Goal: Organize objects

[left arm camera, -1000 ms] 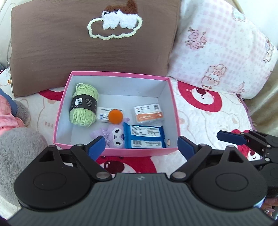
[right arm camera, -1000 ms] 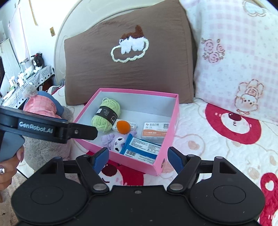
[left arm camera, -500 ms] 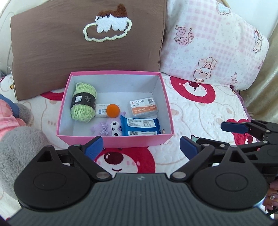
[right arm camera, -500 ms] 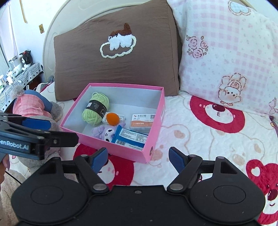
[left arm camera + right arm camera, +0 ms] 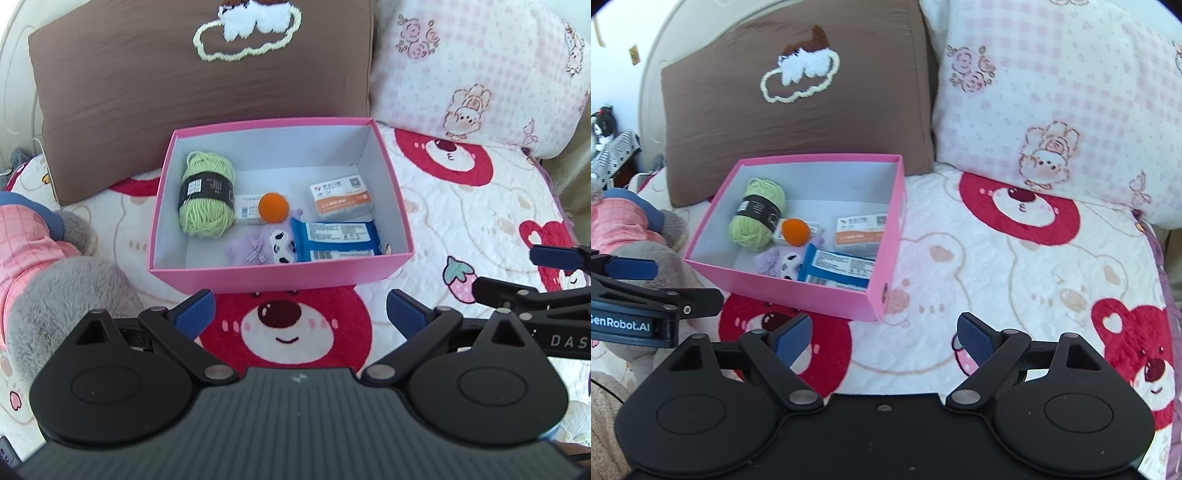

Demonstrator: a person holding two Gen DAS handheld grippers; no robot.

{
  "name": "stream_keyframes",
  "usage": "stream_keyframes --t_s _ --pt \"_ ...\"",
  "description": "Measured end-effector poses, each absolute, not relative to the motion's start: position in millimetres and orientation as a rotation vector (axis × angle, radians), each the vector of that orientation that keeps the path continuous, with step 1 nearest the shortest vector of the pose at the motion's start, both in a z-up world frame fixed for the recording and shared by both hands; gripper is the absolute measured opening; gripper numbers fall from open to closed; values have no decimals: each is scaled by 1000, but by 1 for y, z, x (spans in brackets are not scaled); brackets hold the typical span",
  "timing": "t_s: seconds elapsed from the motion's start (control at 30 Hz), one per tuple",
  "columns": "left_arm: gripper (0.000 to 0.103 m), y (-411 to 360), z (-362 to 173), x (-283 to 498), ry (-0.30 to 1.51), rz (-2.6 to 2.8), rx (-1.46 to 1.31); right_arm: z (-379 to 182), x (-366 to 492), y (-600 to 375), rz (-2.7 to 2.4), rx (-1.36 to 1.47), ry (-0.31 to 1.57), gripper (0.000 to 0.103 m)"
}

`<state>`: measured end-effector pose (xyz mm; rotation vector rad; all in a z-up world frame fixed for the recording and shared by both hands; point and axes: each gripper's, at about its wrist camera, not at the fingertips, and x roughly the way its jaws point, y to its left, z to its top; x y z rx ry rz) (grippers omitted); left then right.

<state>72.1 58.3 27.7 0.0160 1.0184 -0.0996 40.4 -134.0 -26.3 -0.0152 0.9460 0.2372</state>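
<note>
A pink box (image 5: 280, 275) (image 5: 798, 291) sits on the bear-print blanket. Inside lie a green yarn ball (image 5: 207, 197) (image 5: 757, 214), an orange ball (image 5: 273, 208) (image 5: 795, 230), an orange-and-white packet (image 5: 340, 195) (image 5: 860, 232), a blue wipes pack (image 5: 334, 240) (image 5: 838, 271) and a purple plush toy (image 5: 251, 251) (image 5: 772, 264). My left gripper (image 5: 299, 310) hovers in front of the box's near wall, jaws opening, nothing between them. My right gripper (image 5: 884, 338) hangs over the blanket by the box's right corner, jaws opening and empty.
A brown pillow (image 5: 184, 81) (image 5: 798, 99) leans behind the box, a pink checked pillow (image 5: 480, 70) (image 5: 1052, 92) to its right. A grey plush in pink clothes (image 5: 44, 273) lies at the left. Each gripper shows at the edge of the other's view.
Both grippers have drawn back from the box and tilted, so the box now looks farther off. Both pairs of jaws stand wider apart than before.
</note>
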Motion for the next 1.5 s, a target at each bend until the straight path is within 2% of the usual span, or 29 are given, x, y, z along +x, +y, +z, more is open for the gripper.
stream_keyframes --t_s 0.6,1.5 --pt "101 63 16 78 1084 -96 28 -33 43 -134 130 4 1052 89" --pt "101 68 25 64 1084 -81 1 -33 38 -131 94 -35 1067 89"
